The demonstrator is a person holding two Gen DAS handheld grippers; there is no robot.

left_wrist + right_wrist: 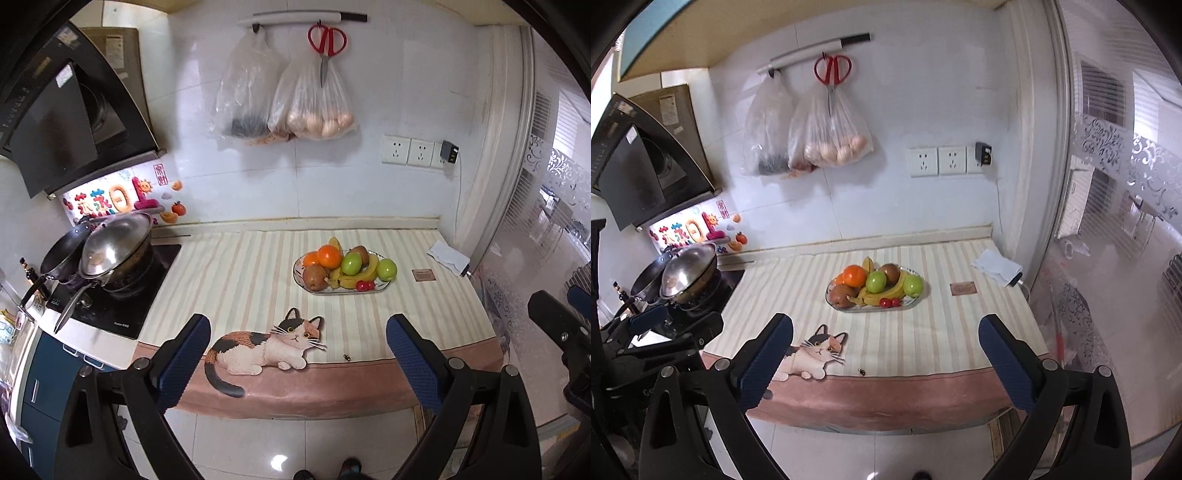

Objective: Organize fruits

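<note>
Both tongs, left tongs (297,360) and right tongs (886,360), we hold open and empty, the fruit plate (911,303) well ahead, nearer our right.

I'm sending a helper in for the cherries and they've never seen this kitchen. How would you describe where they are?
On the striped cloth covering the counter sits a glass plate piled with fruit. At its front edge, just before the bananas, lie the cherries: two small shiny red balls, far smaller than any neighbouring fruit.
</note>
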